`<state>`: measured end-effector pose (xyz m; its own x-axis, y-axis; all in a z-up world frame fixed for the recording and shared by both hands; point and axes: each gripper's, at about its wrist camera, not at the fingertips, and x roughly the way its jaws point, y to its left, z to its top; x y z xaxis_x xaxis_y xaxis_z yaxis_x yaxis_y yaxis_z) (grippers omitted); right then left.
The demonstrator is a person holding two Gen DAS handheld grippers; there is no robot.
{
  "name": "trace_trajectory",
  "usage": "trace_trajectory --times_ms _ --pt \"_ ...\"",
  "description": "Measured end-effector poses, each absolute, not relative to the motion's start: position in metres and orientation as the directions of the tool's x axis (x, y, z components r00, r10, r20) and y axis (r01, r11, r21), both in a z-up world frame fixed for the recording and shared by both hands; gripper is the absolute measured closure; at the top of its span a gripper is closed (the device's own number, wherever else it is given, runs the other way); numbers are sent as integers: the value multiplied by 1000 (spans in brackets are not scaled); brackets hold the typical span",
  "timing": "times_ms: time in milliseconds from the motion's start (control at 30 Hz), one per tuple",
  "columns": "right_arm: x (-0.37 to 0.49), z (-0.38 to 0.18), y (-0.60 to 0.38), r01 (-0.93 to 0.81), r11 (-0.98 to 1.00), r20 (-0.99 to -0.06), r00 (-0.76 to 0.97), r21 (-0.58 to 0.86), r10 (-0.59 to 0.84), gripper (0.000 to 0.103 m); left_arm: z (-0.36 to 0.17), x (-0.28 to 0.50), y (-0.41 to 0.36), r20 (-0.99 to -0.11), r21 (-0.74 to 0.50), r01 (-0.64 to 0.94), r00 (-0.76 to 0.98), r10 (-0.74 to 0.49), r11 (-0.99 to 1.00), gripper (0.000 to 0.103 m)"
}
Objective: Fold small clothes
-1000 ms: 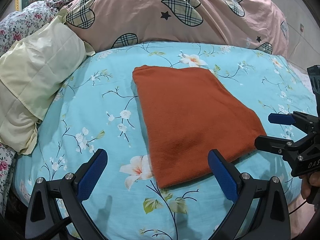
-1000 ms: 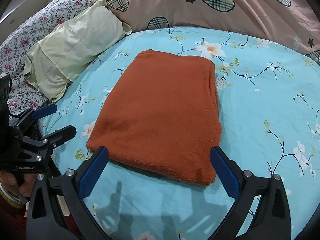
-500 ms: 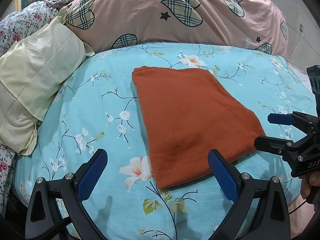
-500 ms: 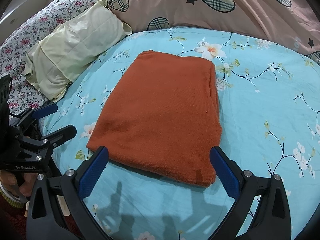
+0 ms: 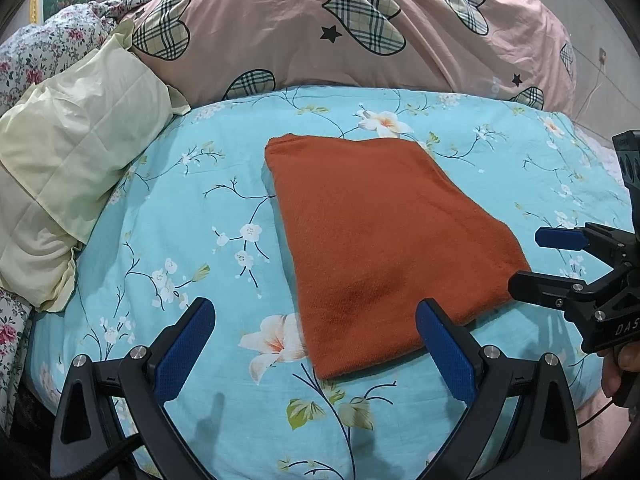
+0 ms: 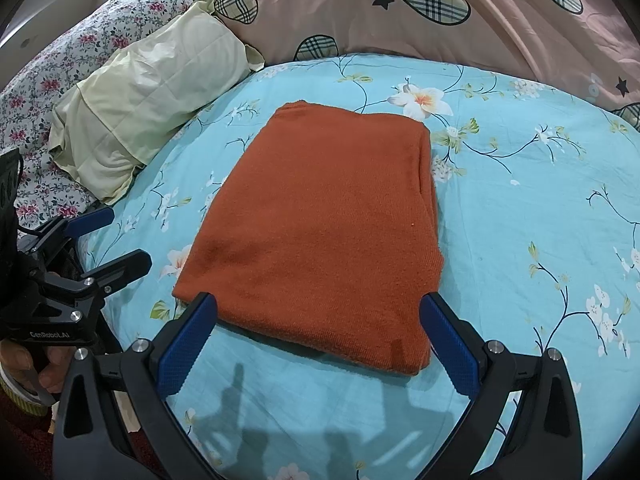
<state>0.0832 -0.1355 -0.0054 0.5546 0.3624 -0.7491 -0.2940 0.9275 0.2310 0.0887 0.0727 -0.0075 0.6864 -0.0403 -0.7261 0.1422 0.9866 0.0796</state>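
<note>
Nothing had visibly moved since a second earlier. Both grippers hovered over the bed's [image 5: 192, 184] near edge, jaws apart and holding nothing. The left gripper [image 5: 316, 344] sat by the cloth's [image 5: 384, 232] near left corner; the right gripper [image 6: 320, 340] faced its near edge. The folded orange cloth lay flat mid-bed, a pillow [image 6: 152, 96] at the bed's left edge.

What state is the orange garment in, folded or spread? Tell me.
Folded. The orange garment lies as a compact rectangle on the blue floral sheet, with stacked layers showing along its right edge. Neither tool holds it.
</note>
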Motion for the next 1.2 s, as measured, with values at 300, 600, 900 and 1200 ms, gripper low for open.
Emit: trace_trajectory --times_ms 300,600,900,1200 --pt "85 -4 -137 -293 927 -748 554 235 365 2 -8 89 72 -728 81 142 685 -39 986 2" --pt "88 -4 -138 -294 926 -748 553 237 367 2 -11 93 69 -732 83 146 680 -39 986 2" --pt "96 -3 -142 -296 925 -745 555 239 370 2 -12 96 66 -734 82 149 678 -42 985 2" --pt "110 -8 -145 -288 926 -751 549 244 368 2 -12 107 70 -731 62 131 681 -44 989 2"
